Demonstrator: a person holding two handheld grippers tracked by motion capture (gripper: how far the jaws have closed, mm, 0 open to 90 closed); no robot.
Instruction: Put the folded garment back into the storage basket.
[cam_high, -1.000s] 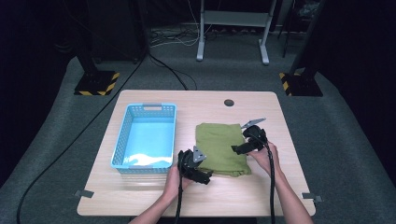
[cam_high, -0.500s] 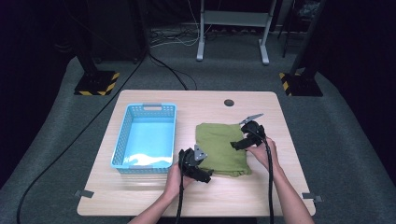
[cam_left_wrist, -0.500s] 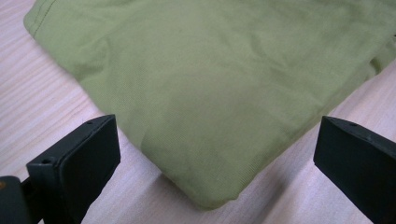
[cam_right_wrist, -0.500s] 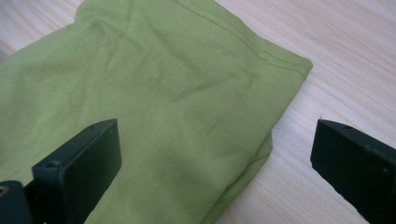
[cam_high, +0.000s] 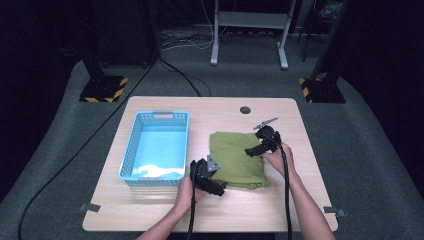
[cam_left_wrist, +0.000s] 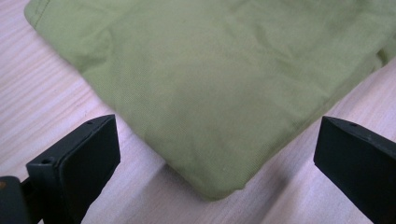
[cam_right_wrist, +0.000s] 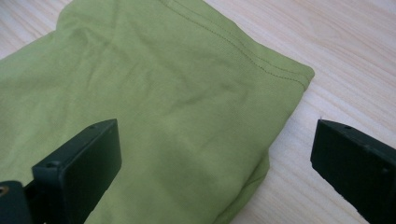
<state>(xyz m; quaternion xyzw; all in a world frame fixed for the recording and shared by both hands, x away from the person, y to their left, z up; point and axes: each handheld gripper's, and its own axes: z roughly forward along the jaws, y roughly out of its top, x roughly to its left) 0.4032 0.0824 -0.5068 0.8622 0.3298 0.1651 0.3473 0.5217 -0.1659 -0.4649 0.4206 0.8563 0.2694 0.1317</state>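
Note:
A folded green cloth (cam_high: 234, 159) lies flat on the wooden table (cam_high: 150, 210), right of a blue basket. My left gripper (cam_high: 216, 188) sits at the cloth's near-left corner. Its jaws stand wide open in the left gripper view, with the cloth's corner (cam_left_wrist: 224, 74) on the table between them and my left gripper (cam_left_wrist: 217, 161) not touching it. My right gripper (cam_high: 251, 150) hovers over the cloth's right edge. In the right gripper view the hemmed corner of the cloth (cam_right_wrist: 154, 93) lies between the spread jaws of my right gripper (cam_right_wrist: 215, 163).
The blue plastic basket (cam_high: 131, 150) stands on the table's left half, with nothing seen inside. A round cable hole (cam_high: 245, 109) sits near the table's far edge. Bare wood runs along the front and right of the cloth.
My right gripper has drifted a little to the left and farther over the cloth's right edge. The left gripper and the cloth have hardly moved.

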